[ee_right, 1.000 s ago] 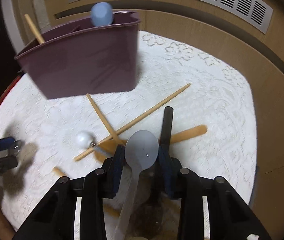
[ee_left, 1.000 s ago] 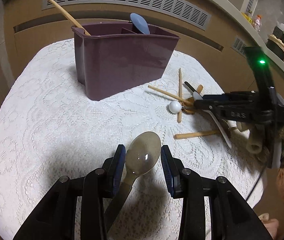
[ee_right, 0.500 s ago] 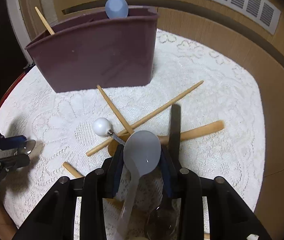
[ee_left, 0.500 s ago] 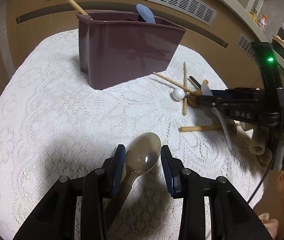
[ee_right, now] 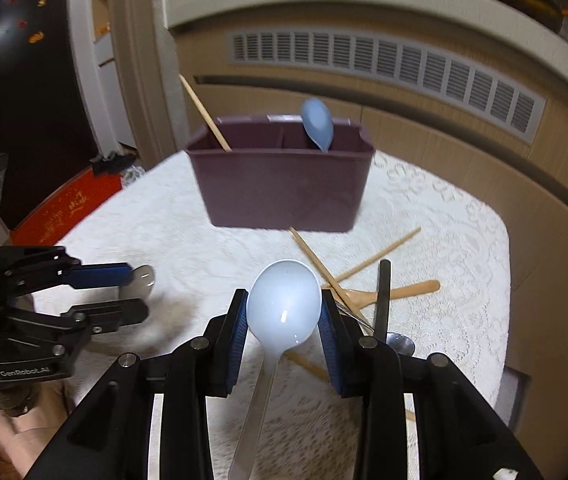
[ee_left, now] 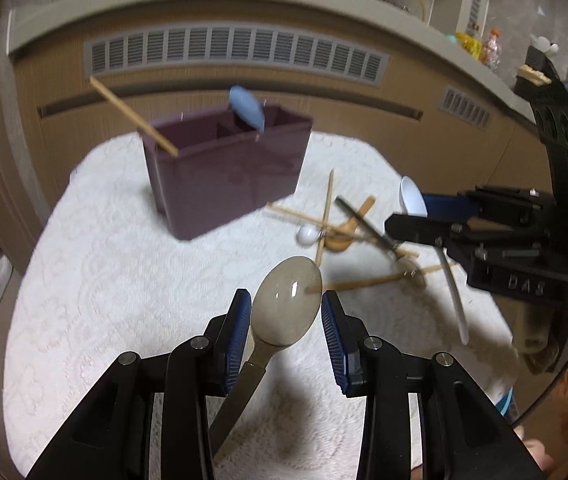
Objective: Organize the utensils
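The left hand-held gripper (ee_left: 286, 322) stands at a narrow opening with the bowl of a grey-brown translucent plastic spoon (ee_left: 286, 309) between its blue pads (ee_left: 239, 332). The spoon's handle slants down and back between the black finger frames, and the bowl sits close to the left pad; whether the right pad presses on it is hard to tell, though the spoon hangs clear of the table (ee_left: 123, 280), which is spread with a white lace cloth.

The right hand-held gripper (ee_right: 284, 322) is likewise narrowly set, its pads closed against both sides of the bowl of a pale blue-white plastic spoon (ee_right: 284, 304), whose handle runs down toward the camera. In the left wrist view the same gripper (ee_left: 412, 216) shows at the right, with the white bowl standing up from its tips.

At the far side of the table stands a dark purple rectangular plastic utensil caddy (ee_right: 279, 184) with inner dividers. A wooden chopstick (ee_right: 203, 112) leans out of its left compartment, and a light blue plastic spoon (ee_right: 316, 122) stands bowl-up in a compartment further right.

On the cloth to the right of the caddy, nearer the camera, lies a loose heap: crossed wooden chopsticks (ee_right: 380, 252), a wooden spoon (ee_right: 396, 292), a black-handled utensil (ee_right: 383, 300) and a metal spoon bowl (ee_right: 402, 344). In the left wrist view a small white ball-ended piece (ee_left: 307, 235) lies at the left edge of that heap.
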### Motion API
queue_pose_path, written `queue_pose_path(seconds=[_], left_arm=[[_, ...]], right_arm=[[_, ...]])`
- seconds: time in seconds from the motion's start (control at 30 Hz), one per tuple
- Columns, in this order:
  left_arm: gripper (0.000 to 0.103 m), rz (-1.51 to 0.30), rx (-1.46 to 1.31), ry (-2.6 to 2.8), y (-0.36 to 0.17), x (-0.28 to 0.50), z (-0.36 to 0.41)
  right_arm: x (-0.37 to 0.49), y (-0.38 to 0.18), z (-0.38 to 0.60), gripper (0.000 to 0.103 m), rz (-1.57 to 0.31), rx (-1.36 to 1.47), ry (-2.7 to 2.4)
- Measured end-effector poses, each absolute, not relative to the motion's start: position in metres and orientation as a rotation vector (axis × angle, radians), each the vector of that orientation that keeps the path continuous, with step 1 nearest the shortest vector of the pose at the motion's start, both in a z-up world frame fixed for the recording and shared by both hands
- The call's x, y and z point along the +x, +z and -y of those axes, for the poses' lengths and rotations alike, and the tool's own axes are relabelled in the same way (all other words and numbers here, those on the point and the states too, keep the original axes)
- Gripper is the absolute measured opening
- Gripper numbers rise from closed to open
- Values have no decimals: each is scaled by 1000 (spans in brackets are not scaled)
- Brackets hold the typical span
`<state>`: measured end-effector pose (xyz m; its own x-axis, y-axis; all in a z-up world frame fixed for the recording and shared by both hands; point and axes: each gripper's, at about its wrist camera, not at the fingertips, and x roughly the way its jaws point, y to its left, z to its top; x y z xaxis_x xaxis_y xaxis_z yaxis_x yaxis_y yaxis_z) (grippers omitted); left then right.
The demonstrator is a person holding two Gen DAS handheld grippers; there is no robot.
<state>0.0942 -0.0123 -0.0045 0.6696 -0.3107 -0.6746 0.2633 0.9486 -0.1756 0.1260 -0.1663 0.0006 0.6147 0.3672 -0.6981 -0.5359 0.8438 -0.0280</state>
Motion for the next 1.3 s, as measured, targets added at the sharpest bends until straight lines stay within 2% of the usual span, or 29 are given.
queue_pose_path(seconds=[0.17,0.37,0.53,0.67,0.93,1.03,1.23,1.3], left_arm=[[33,-605,-72,-338,72,105,4],[32,-322,-97,-327,177,129,-8],[29,-247,-89,-307,208,147,-14],[29,-358,-35,-343,178,159,-13],[32,-755,96,-508,12,178,29],[32,-826,87,-499,-32,186,35],[32,-862,30,-561,-59,208,51],[32,-934,-48,-551,-68,218,53]], right_arm=[[121,44,167,32,-626,-232,533],[138,151,157,33,-376,-207,492],[159,201,156,33,-267,-135,470],[163,189,163,33,-300,-133,484],[159,98,172,33,-519,-211,476],[154,75,185,32,-574,-195,469],[151,41,208,32,-645,-170,439],[152,36,214,33,-658,-152,426]])
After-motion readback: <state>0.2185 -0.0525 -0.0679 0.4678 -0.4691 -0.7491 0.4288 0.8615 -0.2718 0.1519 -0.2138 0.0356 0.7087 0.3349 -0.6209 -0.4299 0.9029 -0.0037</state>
